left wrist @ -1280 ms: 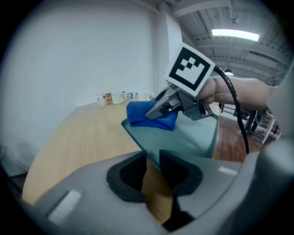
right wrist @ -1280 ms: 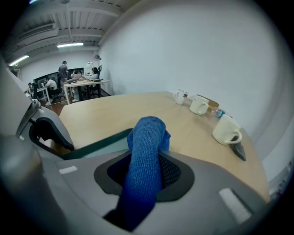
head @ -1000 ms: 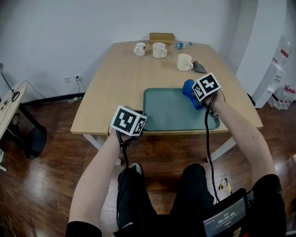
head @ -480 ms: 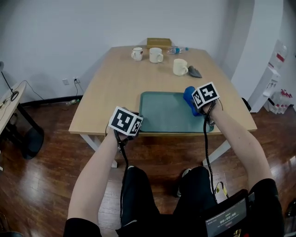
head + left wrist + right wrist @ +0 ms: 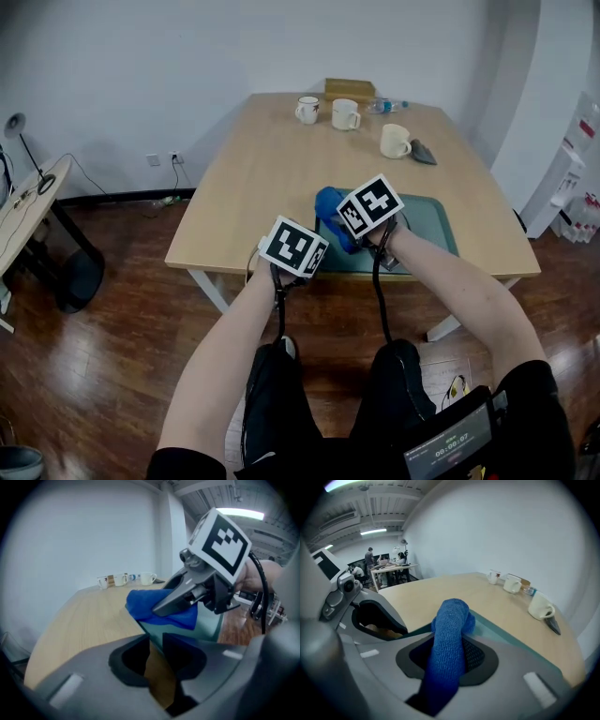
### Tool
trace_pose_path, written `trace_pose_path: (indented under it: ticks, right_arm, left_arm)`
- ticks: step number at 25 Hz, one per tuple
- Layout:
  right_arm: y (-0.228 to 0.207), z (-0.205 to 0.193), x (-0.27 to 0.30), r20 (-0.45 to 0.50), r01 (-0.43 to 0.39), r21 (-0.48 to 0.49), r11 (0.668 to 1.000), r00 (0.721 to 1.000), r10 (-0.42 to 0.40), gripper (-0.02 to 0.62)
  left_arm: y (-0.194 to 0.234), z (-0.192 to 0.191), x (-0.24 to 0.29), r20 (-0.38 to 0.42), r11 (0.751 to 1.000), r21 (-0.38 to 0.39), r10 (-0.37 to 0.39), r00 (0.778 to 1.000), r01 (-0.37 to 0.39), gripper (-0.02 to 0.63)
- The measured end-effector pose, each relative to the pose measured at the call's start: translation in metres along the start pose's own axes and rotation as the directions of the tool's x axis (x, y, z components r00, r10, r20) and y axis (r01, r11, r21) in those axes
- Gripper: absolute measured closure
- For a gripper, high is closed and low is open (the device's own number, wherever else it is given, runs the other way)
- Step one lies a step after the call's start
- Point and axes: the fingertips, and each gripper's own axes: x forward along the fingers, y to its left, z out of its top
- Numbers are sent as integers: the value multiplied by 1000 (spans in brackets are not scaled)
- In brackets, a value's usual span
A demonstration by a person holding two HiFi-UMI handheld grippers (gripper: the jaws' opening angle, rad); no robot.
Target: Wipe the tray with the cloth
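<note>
Light wooden table point(image 5: 272, 169), white wall behind, dark wood floor point(image 5: 112, 328) below.

Task thing location: teal tray point(image 5: 429, 225) is set at the near edge of the table, towards the right. Its left part is covered in the head view by both grippers.

Jaws:
- Left gripper point(image 5: 157, 644): jaws are drawn close together. The tray's near-left rim is seen running into the narrow gap, so the tray is judged to be pinched and steadied there.
- Right gripper point(image 5: 449, 656): jaws are clamped on the blue cloth point(image 5: 450, 620). A rolled wad stands out past the tips and is held over the tray's left part. Contact with the tray floor cannot be confirmed.

Handling (judgement):
- The cloth is taken to be soft, light and limp. It is best gripped mid-bundle, as it is now, so that enough wad is left free to press flat.
- The tray is taken to be stiff, light and smooth. It is likely to slide under a wiping push unless it is held by the rim.

Count:
- tray: one
- cloth: one
- mugs point(image 5: 346, 114): three, at the far end
- bottle point(image 5: 389, 106): one, lying down
- box point(image 5: 349, 89): one
- dark grey object point(image 5: 424, 152): one, beside the nearest mug, not identified
</note>
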Motion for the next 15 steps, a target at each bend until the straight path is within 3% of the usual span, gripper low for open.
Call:
trace_pose_path:
  ticks: [6,15]
  right_arm:
    - [13,11,5,12,-29,-19,999,1000,29,472]
    - [-84,-60,-48,-56,91,90,992,995,-87,471]
  left_arm:
    - [2,1,-1,4,1000,6,3,1000,-3,517]
    - [6,-1,-1,-4,1000,-1,6,1000,-6,515]
